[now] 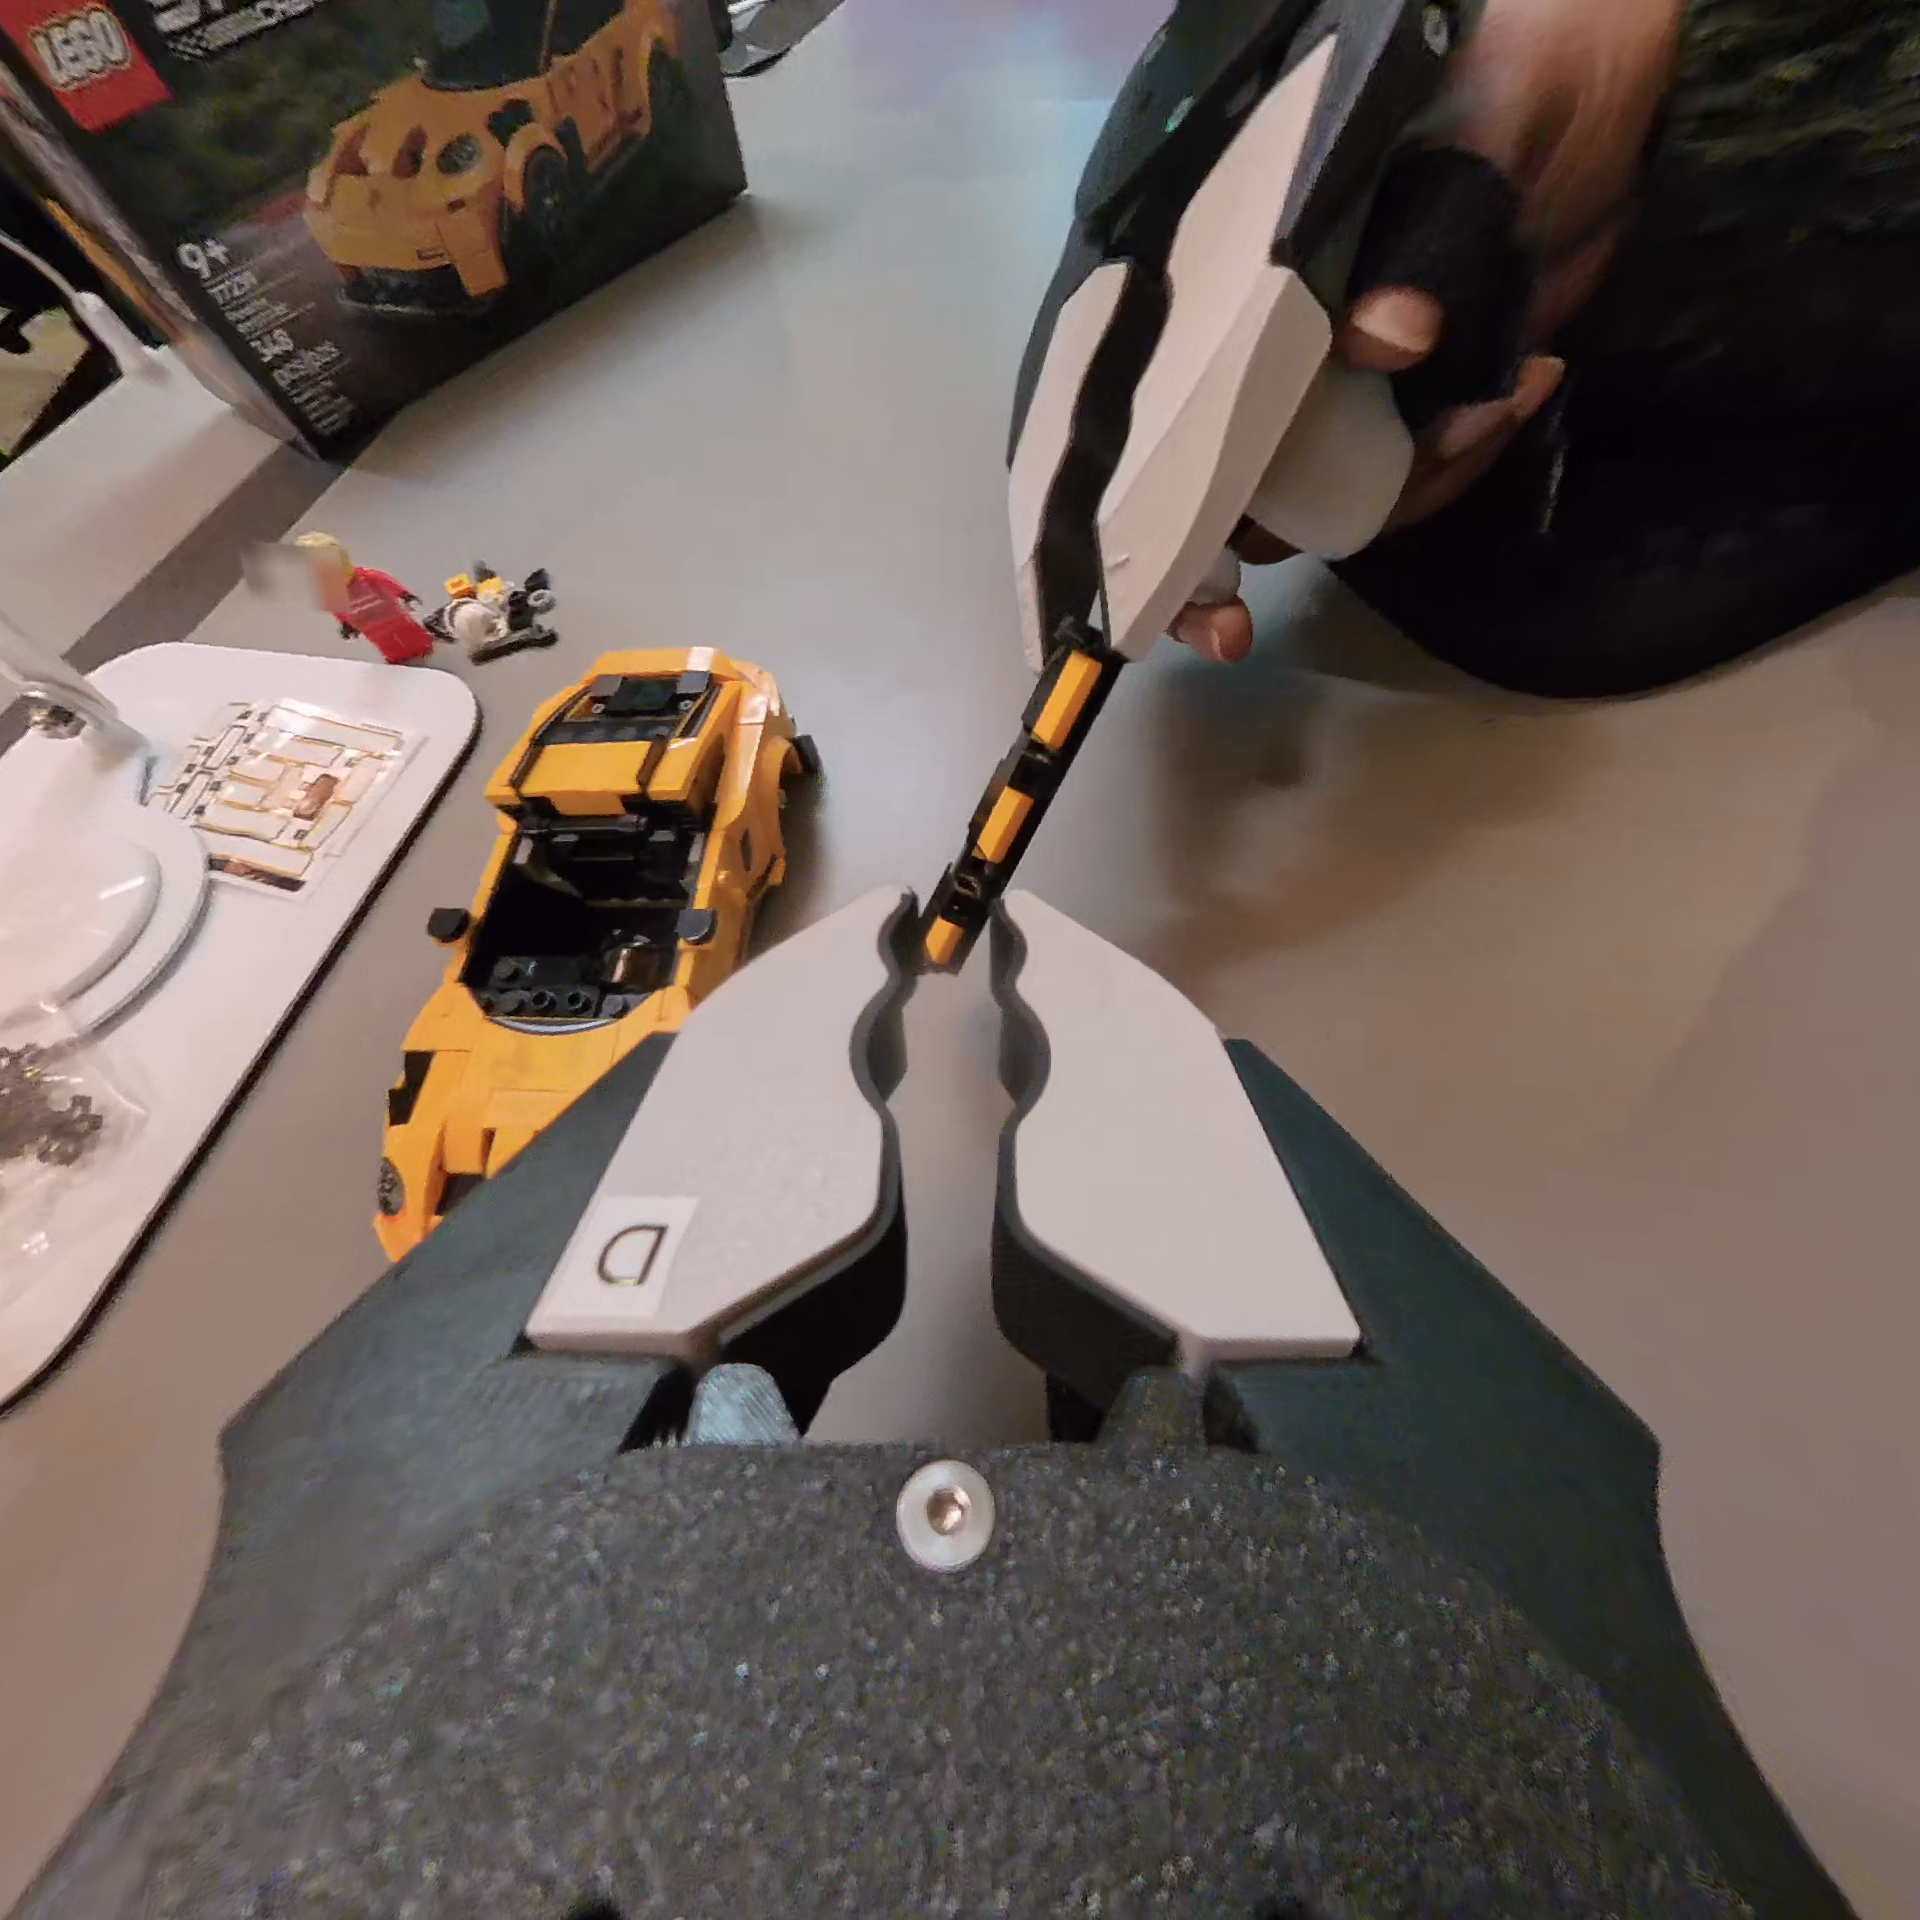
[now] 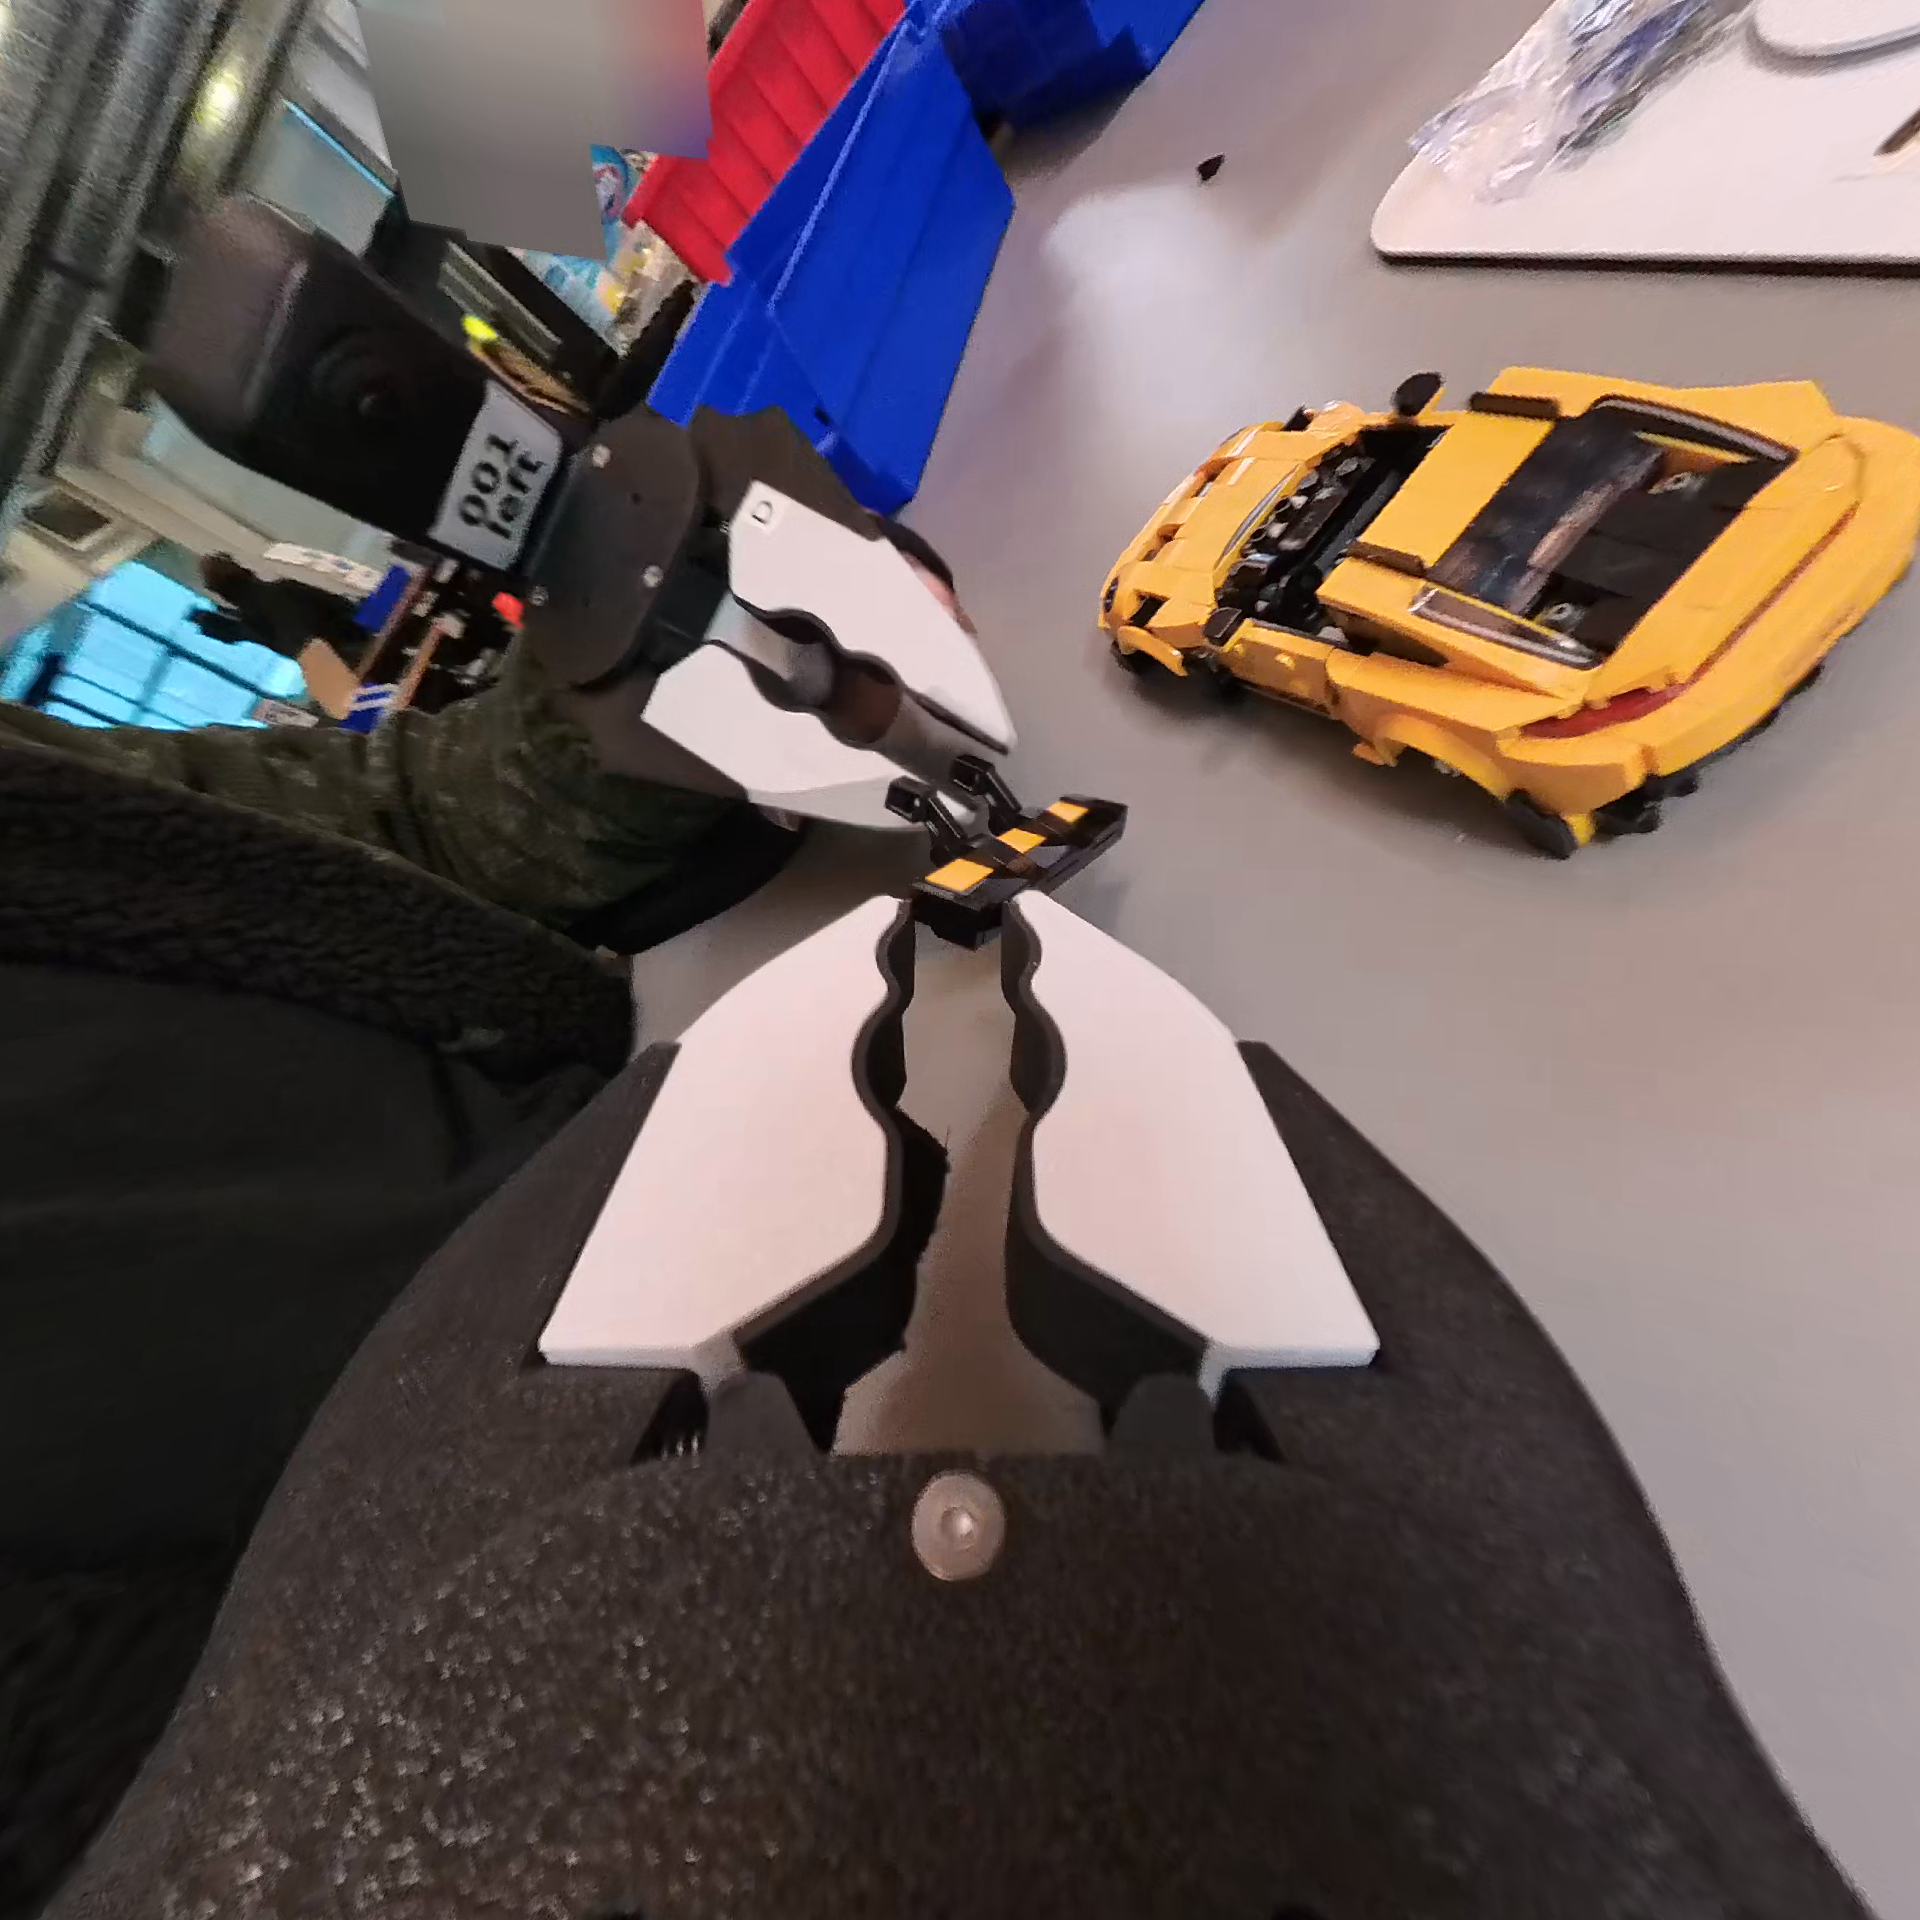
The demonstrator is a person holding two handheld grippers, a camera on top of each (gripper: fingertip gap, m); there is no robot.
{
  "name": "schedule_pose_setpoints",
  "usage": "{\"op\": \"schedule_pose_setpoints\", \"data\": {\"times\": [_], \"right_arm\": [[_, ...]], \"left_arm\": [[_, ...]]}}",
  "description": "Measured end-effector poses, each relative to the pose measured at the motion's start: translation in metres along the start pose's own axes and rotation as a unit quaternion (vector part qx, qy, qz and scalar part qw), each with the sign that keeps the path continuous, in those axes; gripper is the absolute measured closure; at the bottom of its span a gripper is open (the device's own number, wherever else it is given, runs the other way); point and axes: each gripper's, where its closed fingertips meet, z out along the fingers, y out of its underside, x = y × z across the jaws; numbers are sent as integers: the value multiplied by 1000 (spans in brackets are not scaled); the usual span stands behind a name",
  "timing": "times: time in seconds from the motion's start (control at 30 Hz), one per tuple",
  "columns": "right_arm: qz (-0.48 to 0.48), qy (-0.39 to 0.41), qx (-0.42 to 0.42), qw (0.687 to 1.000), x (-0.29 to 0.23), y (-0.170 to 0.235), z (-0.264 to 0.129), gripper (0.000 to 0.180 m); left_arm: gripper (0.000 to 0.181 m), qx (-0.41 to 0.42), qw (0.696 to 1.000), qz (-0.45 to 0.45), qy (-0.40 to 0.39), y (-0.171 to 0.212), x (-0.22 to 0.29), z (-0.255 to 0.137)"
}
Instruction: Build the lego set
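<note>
My left tongs point(image 1: 951, 914) & right tongs point(image 2: 958, 920) are each nearly closed, pinching opposite ends of the black/yellow strip point(image 1: 1023, 795), held in air above the counter point(image 1: 1455, 1039). Its long axis runs tong to tong. Car point(image 1: 613, 914) sits beyond to my left, cockpit open; left tongs nearer it. Box point(image 1: 416, 208) further back.
</note>
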Motion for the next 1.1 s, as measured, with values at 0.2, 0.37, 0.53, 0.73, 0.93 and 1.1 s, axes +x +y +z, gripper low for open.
{"op": "schedule_pose_setpoints", "data": {"times": [0.2, 0.37, 0.53, 0.73, 0.93, 1.1], "right_arm": [[-90, 128, -51, 986, 20, 14, 11, 164], [-172, 191, -125, 958, 29, 32, 20, 164], [-251, 248, -174, 920, 39, 40, 19, 165], [-273, 260, -183, 908, 40, 41, 18, 165], [-254, 246, -142, 925, 35, 31, 16, 148], [-262, 228, -28, 937, 17, -9, 12, 133]], "left_arm": [[162, -13, 1000, -27, -7, 7, -9, -2], [161, -38, 999, -15, 0, 15, -5, 2], [161, -42, 999, -26, 9, 17, -3, 3], [161, -41, 999, -31, 13, 17, -2, 3], [161, -27, 999, -42, 3, 12, -6, 0], [162, 10, 998, -63, -15, 2, -17, -6]]}}
